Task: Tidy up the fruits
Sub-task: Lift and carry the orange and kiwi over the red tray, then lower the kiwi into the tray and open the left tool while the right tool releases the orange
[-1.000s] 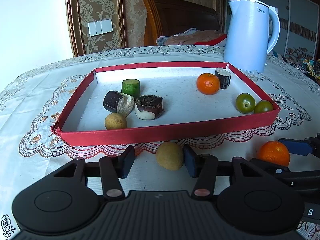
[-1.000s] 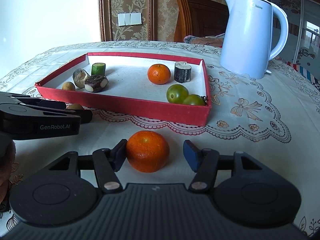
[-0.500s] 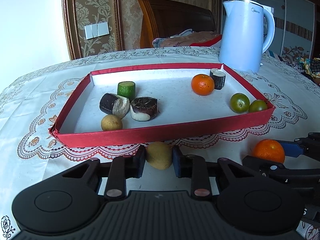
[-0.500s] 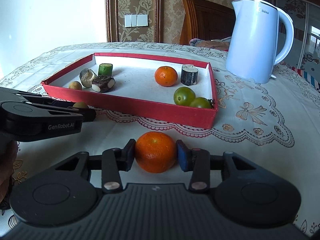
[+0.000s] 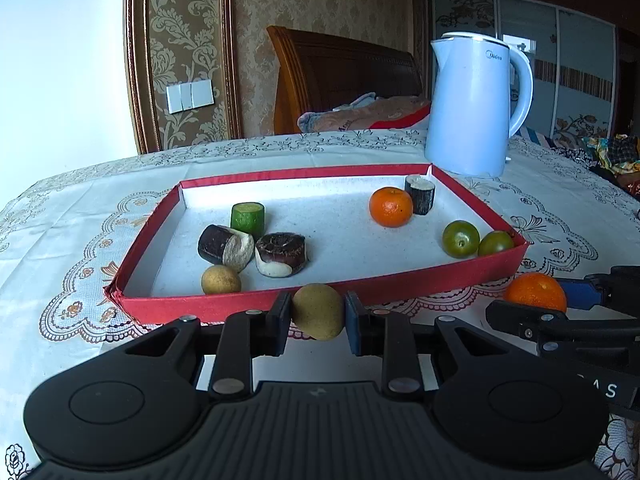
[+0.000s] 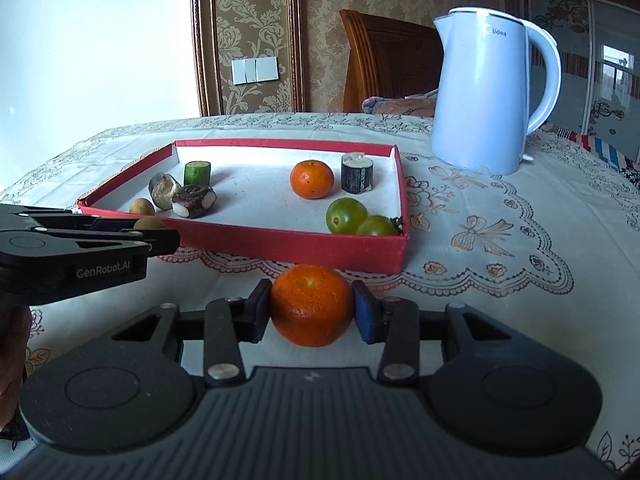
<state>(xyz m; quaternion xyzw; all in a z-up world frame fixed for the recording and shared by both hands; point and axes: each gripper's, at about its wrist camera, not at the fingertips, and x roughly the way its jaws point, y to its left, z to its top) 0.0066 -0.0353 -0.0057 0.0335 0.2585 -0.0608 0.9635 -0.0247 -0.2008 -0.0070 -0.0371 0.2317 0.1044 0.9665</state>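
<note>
Two handheld grippers work side by side at the near edge of the table, both pointing toward twelve o'clock. The left gripper (image 5: 318, 312) has its two black fingers closed in from nine and three o'clock, pads pressed flat against a small tan fruit (image 5: 318, 311) held clear between them. The right gripper (image 6: 311, 306) mirrors it, one black pad and one blue pad clamped on either side of an orange (image 6: 311, 304). From the right wrist camera, the left gripper's body juts in level from nine o'clock, lettering visible on its side; from the left wrist camera, the right gripper reaches in from three o'clock, just beside its partner.
</note>
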